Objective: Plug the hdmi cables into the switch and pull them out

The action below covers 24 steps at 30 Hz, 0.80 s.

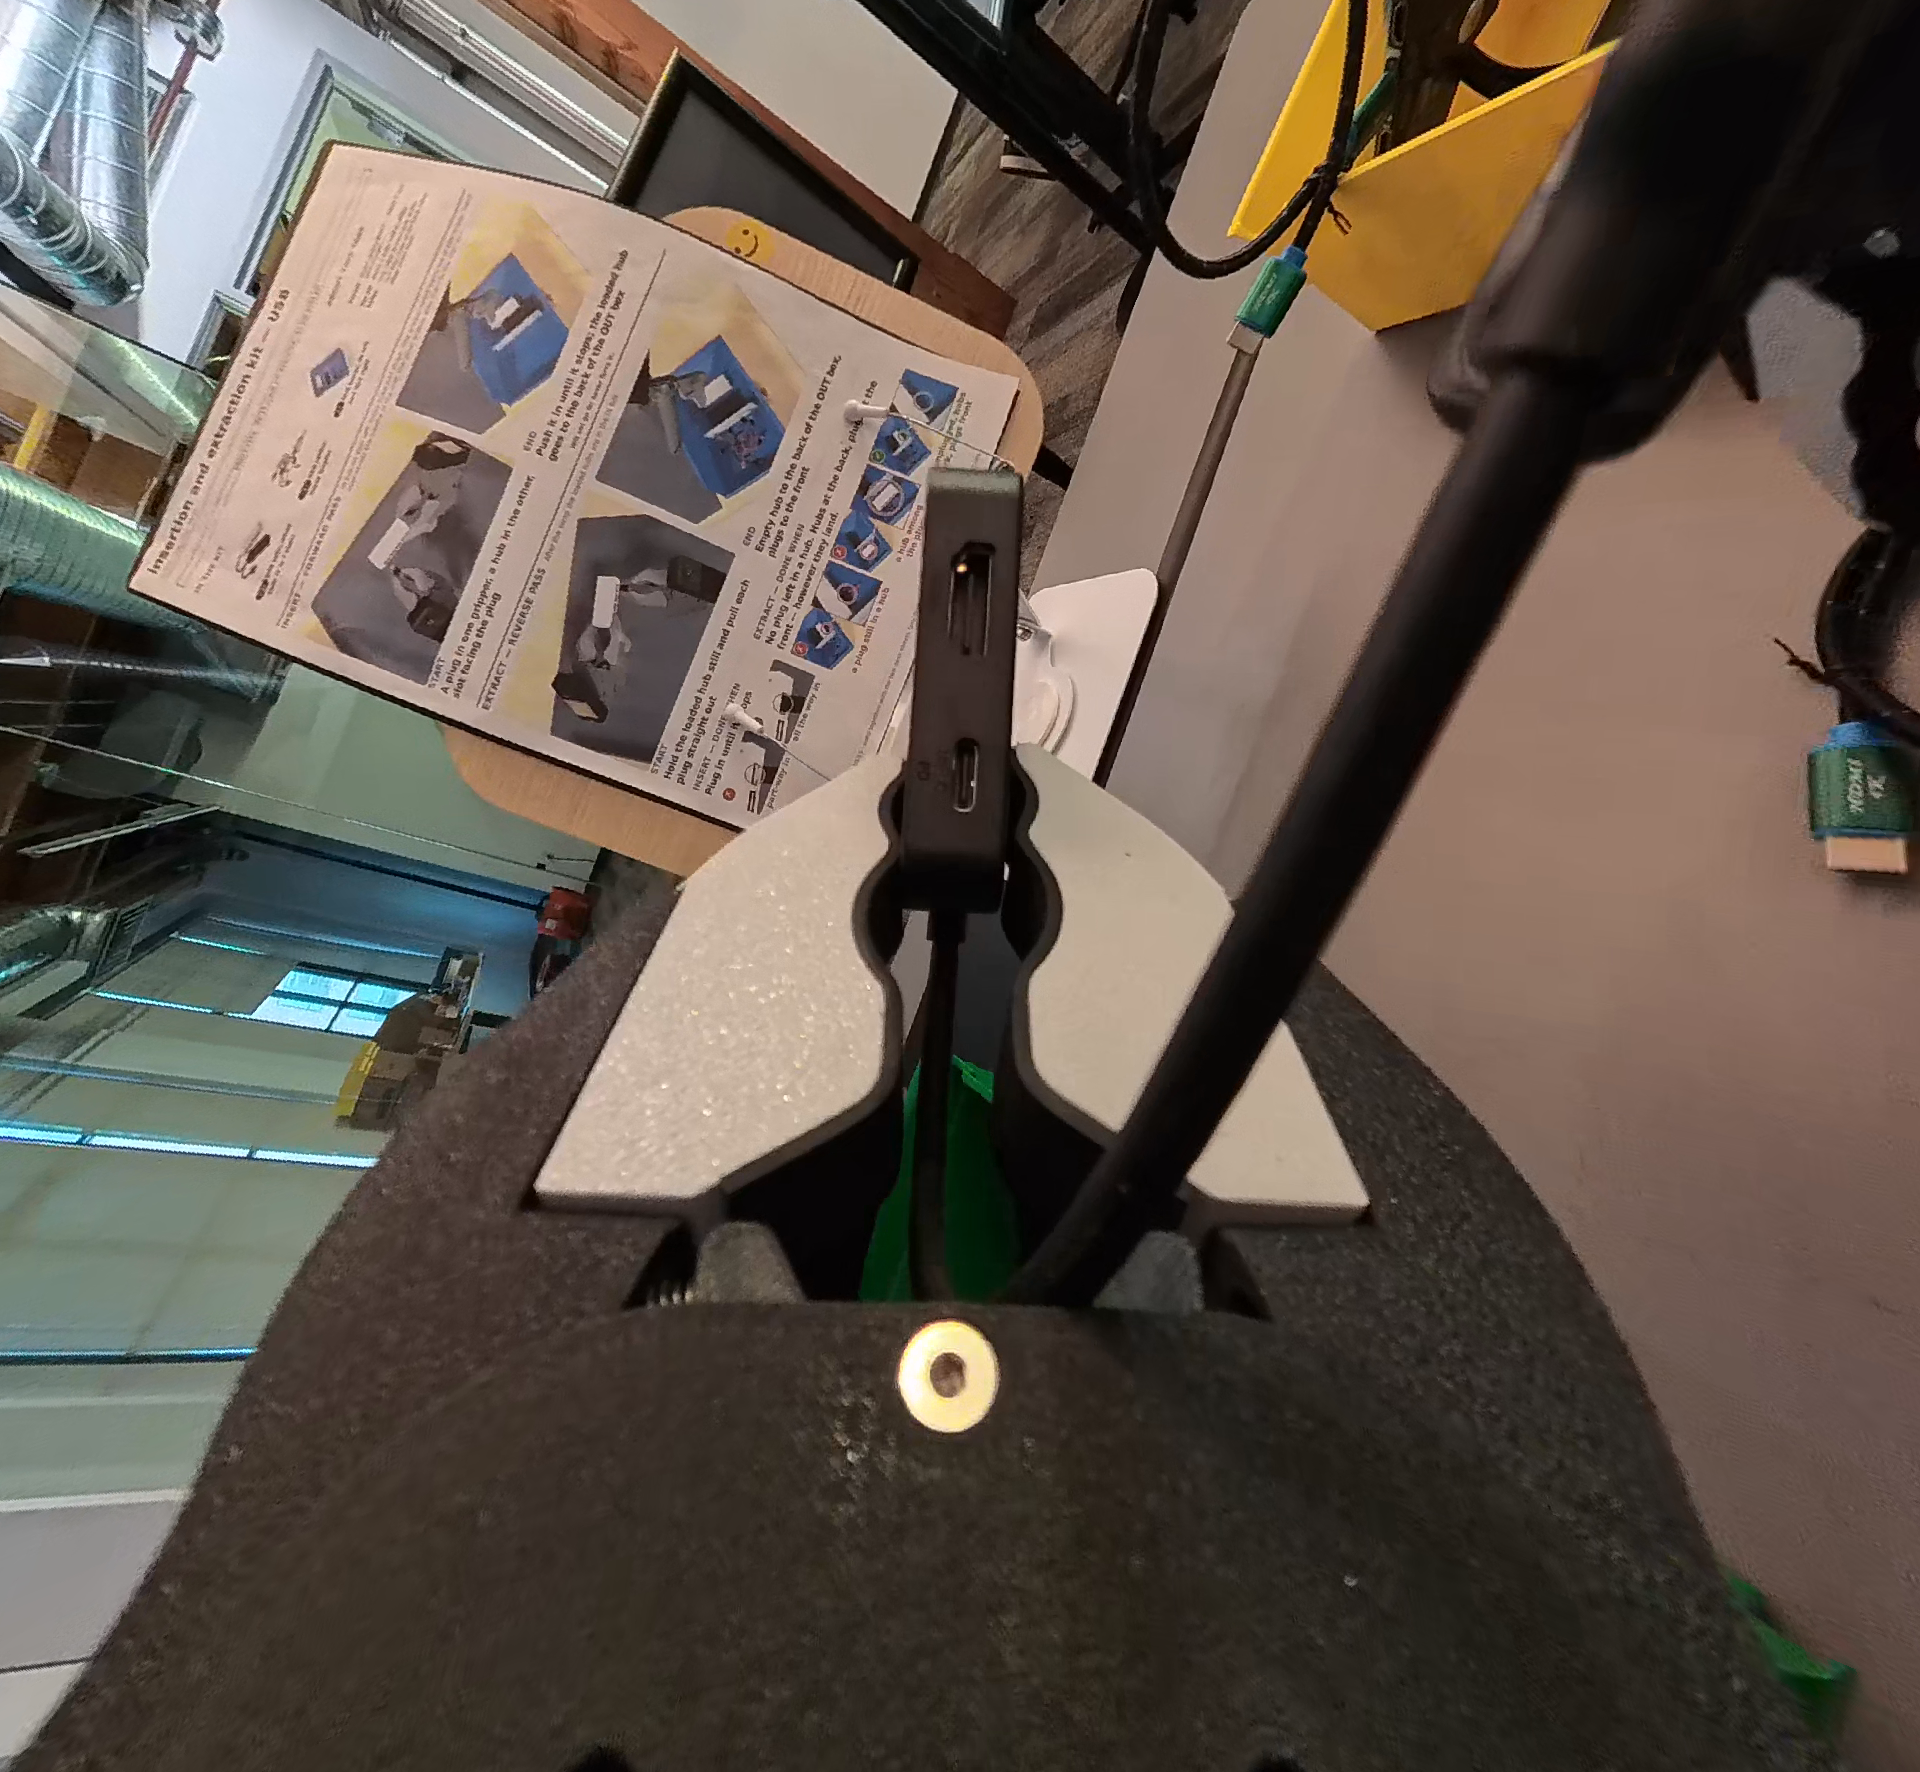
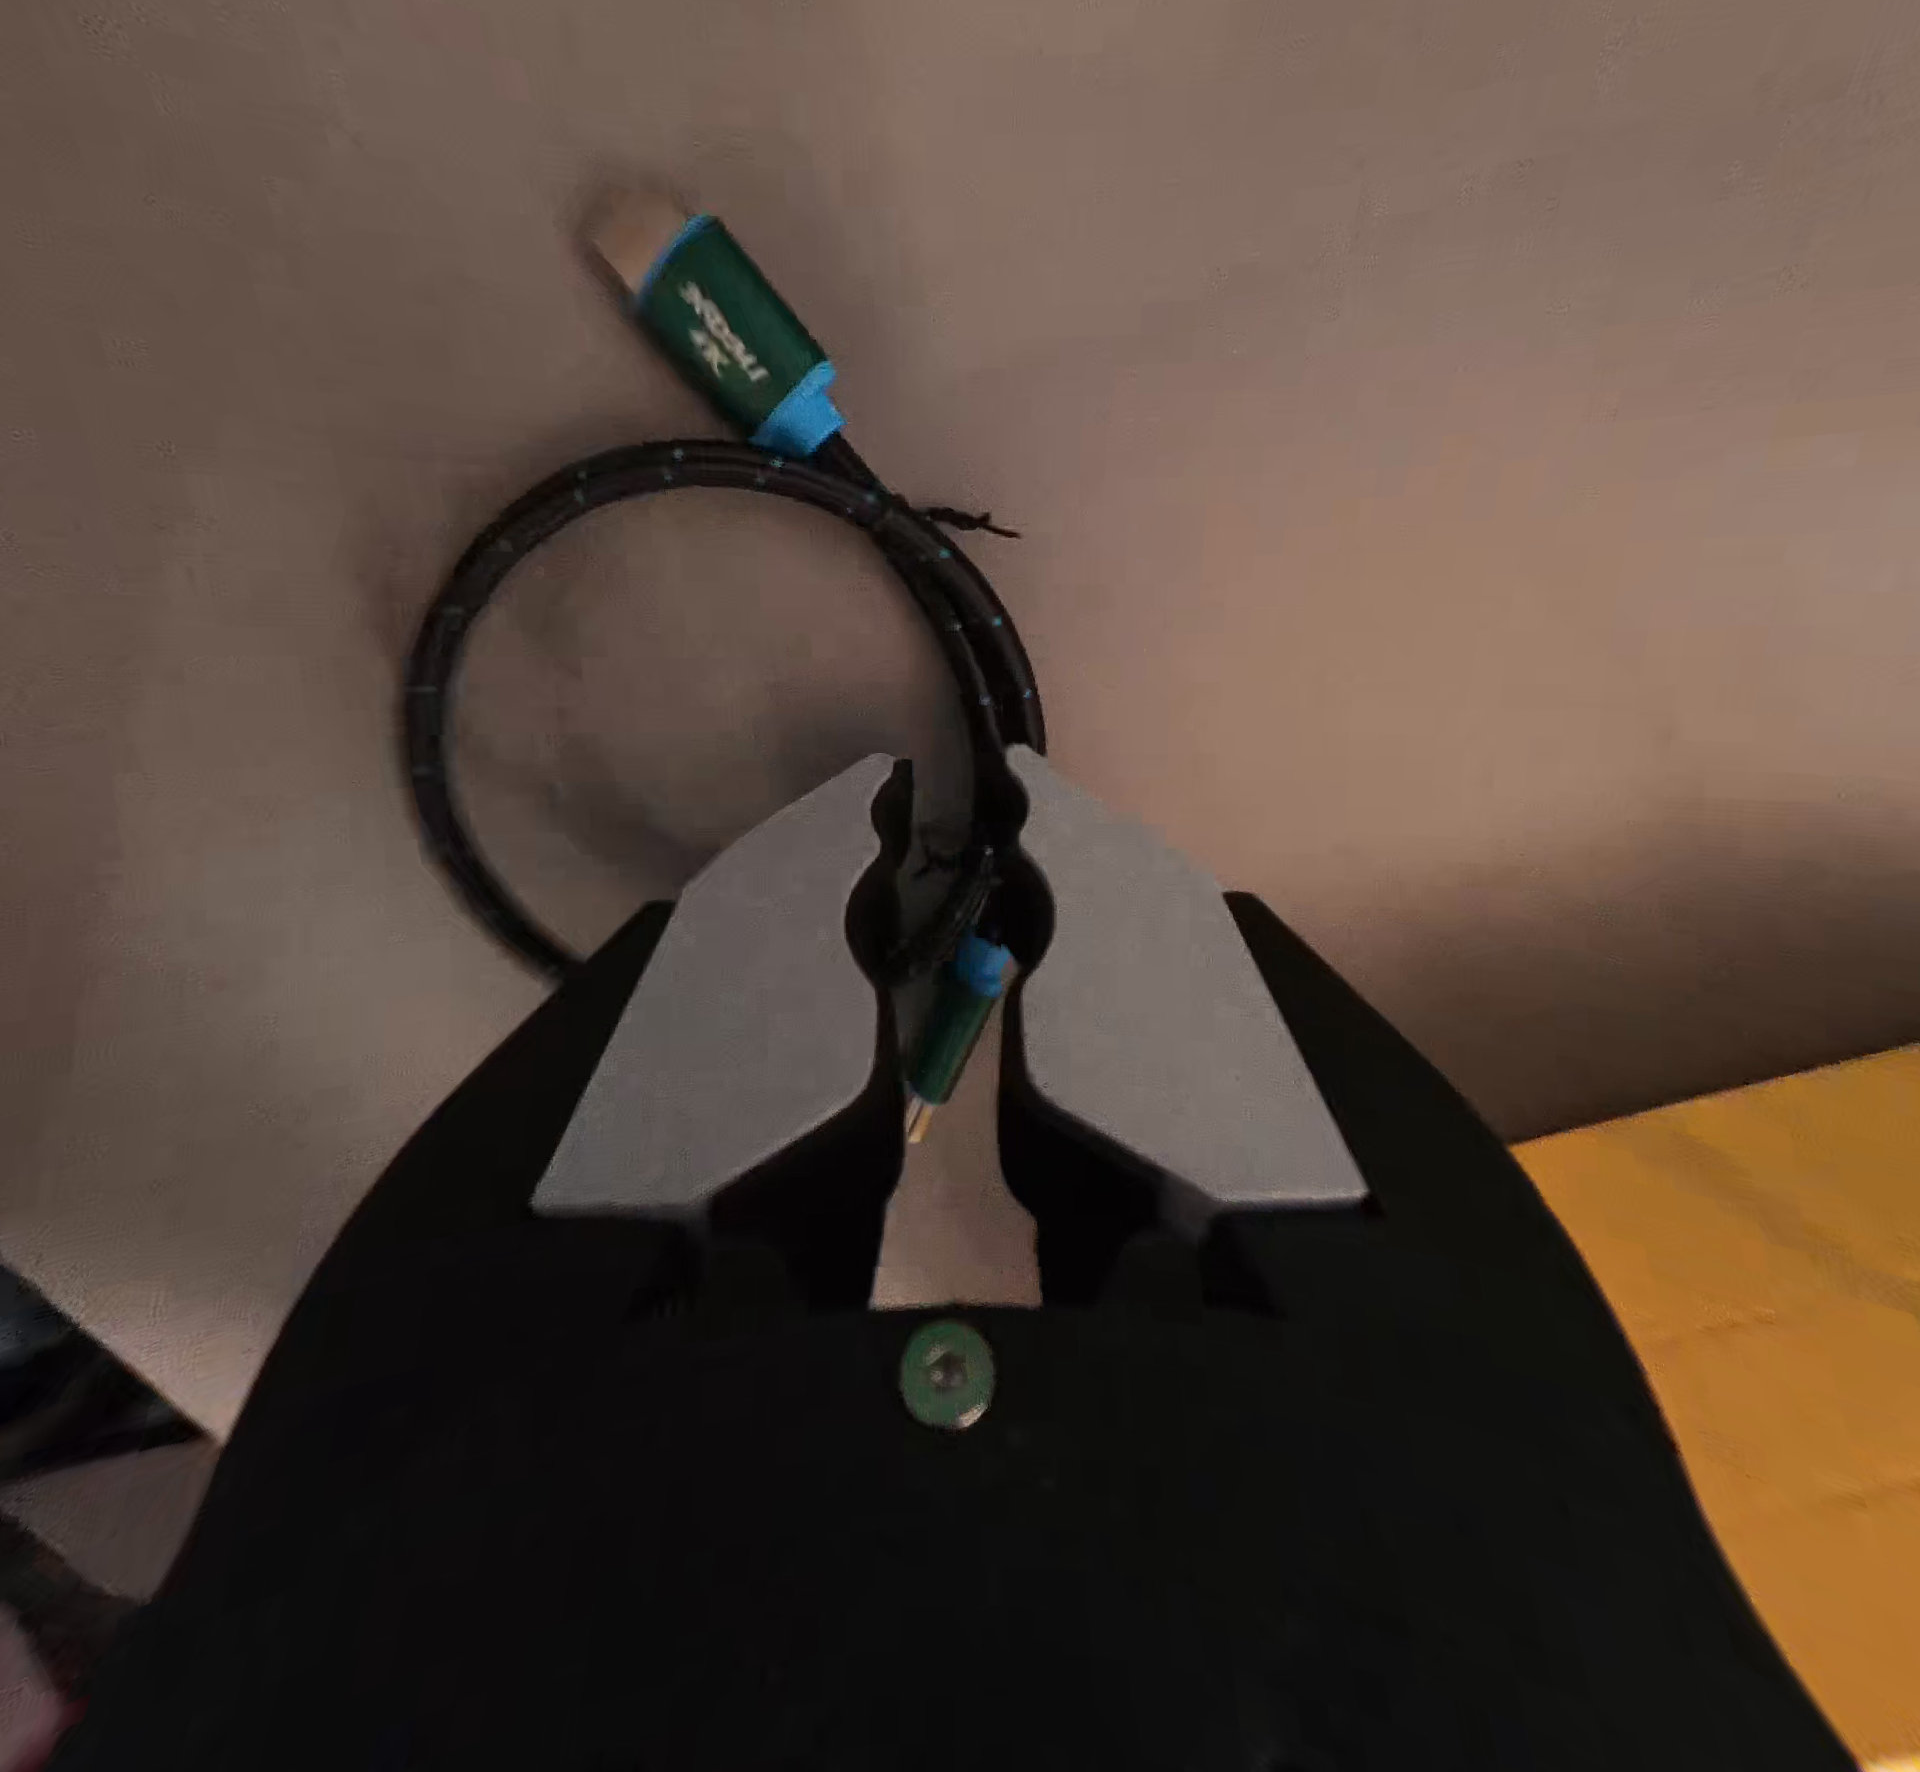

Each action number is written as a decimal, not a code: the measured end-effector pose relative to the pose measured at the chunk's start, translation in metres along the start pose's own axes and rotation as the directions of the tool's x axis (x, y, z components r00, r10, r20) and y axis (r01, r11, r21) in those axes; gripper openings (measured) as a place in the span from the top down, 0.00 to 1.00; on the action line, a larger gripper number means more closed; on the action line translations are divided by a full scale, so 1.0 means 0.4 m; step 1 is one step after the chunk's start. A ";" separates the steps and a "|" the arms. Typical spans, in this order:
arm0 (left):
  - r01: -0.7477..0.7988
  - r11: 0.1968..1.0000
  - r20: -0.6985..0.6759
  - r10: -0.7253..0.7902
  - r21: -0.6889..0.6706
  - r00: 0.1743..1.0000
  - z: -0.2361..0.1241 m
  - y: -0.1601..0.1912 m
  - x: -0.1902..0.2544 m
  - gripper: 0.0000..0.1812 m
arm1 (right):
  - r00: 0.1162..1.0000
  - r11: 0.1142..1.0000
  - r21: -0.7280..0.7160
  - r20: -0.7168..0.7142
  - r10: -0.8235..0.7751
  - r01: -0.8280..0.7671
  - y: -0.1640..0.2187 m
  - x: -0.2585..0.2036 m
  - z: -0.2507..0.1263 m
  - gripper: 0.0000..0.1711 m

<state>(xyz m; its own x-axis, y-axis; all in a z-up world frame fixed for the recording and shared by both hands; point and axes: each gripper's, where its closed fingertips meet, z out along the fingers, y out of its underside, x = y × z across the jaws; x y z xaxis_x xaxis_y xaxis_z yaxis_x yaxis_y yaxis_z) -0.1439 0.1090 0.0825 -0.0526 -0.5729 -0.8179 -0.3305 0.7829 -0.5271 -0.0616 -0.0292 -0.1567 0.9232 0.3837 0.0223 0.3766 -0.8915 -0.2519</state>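
Switch [image 1: 961, 683] clamped upright between the left hand-held gripper [image 1: 954, 849] fingers.

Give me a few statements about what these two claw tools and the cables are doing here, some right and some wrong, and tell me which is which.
1. The left gripper is clamped on a black switch. True.
2. A cable is plugged into the switch's large port. False: that port faces the camera empty.
3. The right gripper is over a coiled braided cable lying on the grey table. True.
4. The right gripper grips the cable by its far green plug. False: that plug lies free; the near green plug sits between the fingers.
5. The cable's plugs are red. False: green with blue collars.
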 end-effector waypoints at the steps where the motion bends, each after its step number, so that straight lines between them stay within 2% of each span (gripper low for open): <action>1: -0.002 1.000 -0.002 0.002 -0.004 1.000 0.001 0.002 0.001 0.92 | 0.998 0.998 -0.035 -0.023 -0.062 0.061 0.000 0.010 0.006 0.94; 2: -0.005 1.000 -0.003 0.005 -0.006 1.000 0.003 0.002 0.003 0.92 | 0.990 0.990 -0.056 -0.040 -0.135 0.133 -0.006 0.019 0.008 0.99; 4: -0.008 1.000 -0.005 0.008 -0.010 1.000 0.005 0.003 0.006 0.92 | 0.933 0.933 -0.018 0.034 -0.359 0.360 -0.030 -0.011 0.006 1.00; 6: -0.009 1.000 -0.006 0.009 -0.012 1.000 0.007 0.003 0.007 0.92 | 0.820 0.817 0.137 0.047 -0.571 0.561 -0.079 -0.056 -0.009 1.00; 8: -0.005 1.000 -0.005 0.005 -0.014 1.000 0.008 0.005 0.006 0.92 | 0.775 0.764 0.233 0.061 -0.629 0.602 -0.119 -0.091 -0.038 1.00; 10: 0.000 1.000 -0.003 0.000 -0.017 1.000 0.008 0.011 0.003 0.92 | 0.801 0.783 0.224 0.017 -0.598 0.580 -0.147 -0.076 -0.063 1.00; 12: 0.008 1.000 0.001 -0.008 -0.024 1.000 0.008 0.018 -0.002 0.92 | 0.870 0.850 0.199 -0.038 -0.492 0.489 -0.156 -0.047 -0.083 1.00; 15: 0.015 0.999 0.006 -0.015 -0.029 1.000 0.007 0.023 -0.007 0.92 | 0.972 0.967 0.130 0.066 -0.227 0.217 -0.097 -0.079 -0.094 1.00; 18: 0.019 0.999 0.008 -0.019 -0.027 1.000 0.006 0.022 -0.009 0.92 | 0.985 0.995 0.097 0.170 -0.001 -0.016 -0.016 -0.178 -0.081 1.00; 21: 0.017 1.000 0.010 -0.017 -0.026 1.000 0.008 0.019 -0.009 0.93 | 0.989 0.989 0.135 0.141 0.046 -0.065 0.019 -0.258 -0.048 1.00; 24: 0.011 0.999 0.005 -0.011 -0.033 1.000 0.013 0.019 -0.004 0.92 | 0.998 0.971 0.237 0.061 0.026 -0.040 -0.021 -0.307 -0.037 0.97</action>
<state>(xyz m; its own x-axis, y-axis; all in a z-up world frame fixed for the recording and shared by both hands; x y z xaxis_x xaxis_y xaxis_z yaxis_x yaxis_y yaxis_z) -0.1416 0.1170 0.0784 -0.0441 -0.5799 -0.8135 -0.3616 0.7683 -0.5281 -0.1770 -0.0724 -0.1429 0.9261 0.3747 -0.0434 0.3109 -0.8235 -0.4746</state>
